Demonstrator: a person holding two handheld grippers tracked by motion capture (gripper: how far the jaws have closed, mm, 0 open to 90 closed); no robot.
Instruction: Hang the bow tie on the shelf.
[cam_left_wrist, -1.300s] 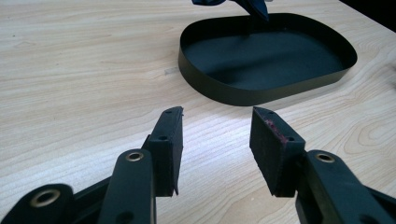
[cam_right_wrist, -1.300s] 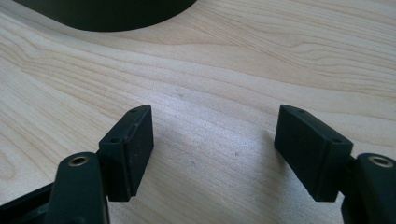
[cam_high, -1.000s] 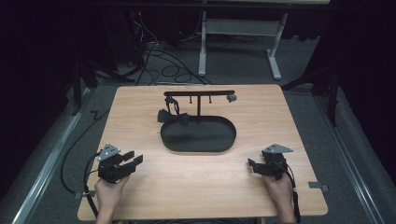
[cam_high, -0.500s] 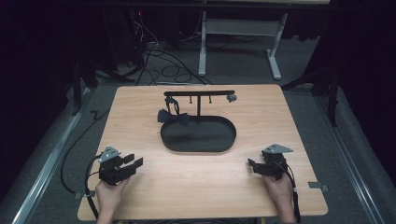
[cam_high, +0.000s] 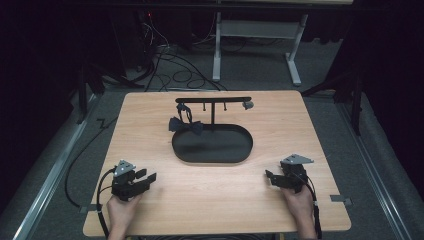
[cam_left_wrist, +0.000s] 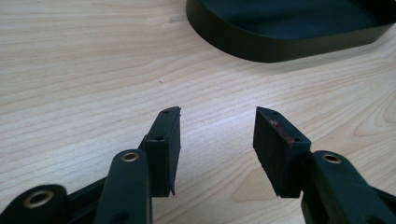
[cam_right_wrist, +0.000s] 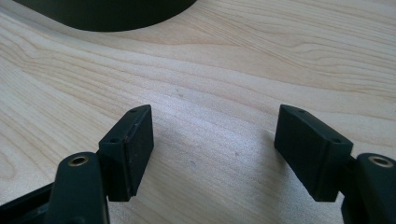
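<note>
Since a second ago the left gripper (cam_high: 145, 179) at seven o'clock has crept slightly inward, jaws apart and empty like the right gripper's (cam_high: 270, 178), while the bow tie (cam_high: 186, 125) hangs untouched at twelve o'clock on the stand (cam_high: 214, 100), so reaching has barely begun

**Pale wooden surface with one dark stand on it**

The surface (cam_high: 220, 200) is a rectangular board of light wood with a wavy grain, its corners rounded, set over a grey carpeted floor (cam_high: 330, 75). Near its middle, towards the far side, sits a black oval tray (cam_high: 212, 160) with a low upright wall; it forms the base of a stand whose thin post (cam_high: 213, 114) rises from the tray's far edge and bears a black crossbar (cam_high: 213, 100). The near half of the board is bare wood. In the left gripper view the tray's wall (cam_left_wrist: 280, 49) stands directly on the wood, flush all along.
</note>
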